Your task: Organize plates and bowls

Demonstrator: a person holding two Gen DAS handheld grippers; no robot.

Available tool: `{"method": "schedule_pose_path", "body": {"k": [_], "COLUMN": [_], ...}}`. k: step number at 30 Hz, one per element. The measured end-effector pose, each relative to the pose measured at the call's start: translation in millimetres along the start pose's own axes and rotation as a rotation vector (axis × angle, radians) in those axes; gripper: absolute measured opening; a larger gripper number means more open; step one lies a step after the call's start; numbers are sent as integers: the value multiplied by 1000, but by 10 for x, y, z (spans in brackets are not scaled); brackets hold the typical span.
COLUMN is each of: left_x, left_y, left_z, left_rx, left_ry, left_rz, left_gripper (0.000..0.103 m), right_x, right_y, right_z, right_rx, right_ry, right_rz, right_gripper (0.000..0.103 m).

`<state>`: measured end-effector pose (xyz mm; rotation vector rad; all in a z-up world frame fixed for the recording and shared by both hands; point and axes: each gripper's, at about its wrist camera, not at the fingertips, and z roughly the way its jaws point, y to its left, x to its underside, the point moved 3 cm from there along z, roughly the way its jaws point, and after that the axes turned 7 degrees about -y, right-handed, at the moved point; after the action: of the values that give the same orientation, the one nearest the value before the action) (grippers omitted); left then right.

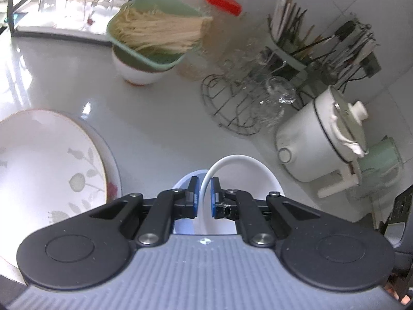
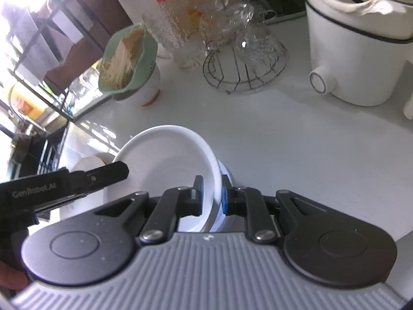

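A white bowl [image 1: 245, 178] with a pale blue outside is held by both grippers over the white counter [image 1: 160, 118]. My left gripper [image 1: 204, 182] is shut on its thin rim, one blue pad on each side. In the right wrist view the same bowl [image 2: 165, 160] shows its inside, and my right gripper [image 2: 212, 182] is shut on the opposite rim. The left gripper [image 2: 113, 173] reaches in from the left onto the bowl's far edge. A stack of floral plates [image 1: 38, 165] with gold rims lies on the counter to the left of the bowl.
A green colander of noodles [image 1: 155, 31] sits on a white bowl [image 1: 136, 73] at the back. A red-lidded jar [image 1: 223, 2], a wire rack with glasses [image 1: 240, 103], a utensil holder [image 1: 322, 41], a white electric pot [image 1: 317, 142] and a green cup [image 1: 382, 160] line the right side.
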<state>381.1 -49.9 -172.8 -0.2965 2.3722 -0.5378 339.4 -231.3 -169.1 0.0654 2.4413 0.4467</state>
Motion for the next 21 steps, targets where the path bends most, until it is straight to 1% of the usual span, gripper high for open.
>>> {"method": "schedule_pose_path", "body": {"k": [4,8,12,13,14,15,16,17,18,21], "left_x": [73,114,147,148,147,148,151,156,158,175], "left_y": [32,69,101,100,100,110,125,146,164,195], "left_z": [103,131,122,117,115,111,99,75,47,-36], "left_rx": [-29,-39,-59,-64,-64,-64,-68,-71,-71,-73], "left_ry": [19,22,20,17,20,23,20,12,1,-23], "left_rz": [5,-21,-51,-51,-52,-58,-69,-80,-86,-93], "left_gripper": [8,8,9,10,11,19,27,41,45,45], "right_x": [55,66,45,42,40,37,32,26,19,1], "right_y": [7,7,-11,-16,-16,-16,-22,-27,-34,-65], "right_z": [93,111,118,117,112,104,87,70,54,65], "right_rx": [11,7,-6,-2,2,1,-4,-15,-24,-33], "right_ry": [28,21,16,17,15,12,4,-5,-14,-15], "right_rz": [-39,-66,-60,-61,-66,-70,-69,-66,-62,-50], "right_gripper": [18,18,18,20,28,32,41,48,50,50]}}
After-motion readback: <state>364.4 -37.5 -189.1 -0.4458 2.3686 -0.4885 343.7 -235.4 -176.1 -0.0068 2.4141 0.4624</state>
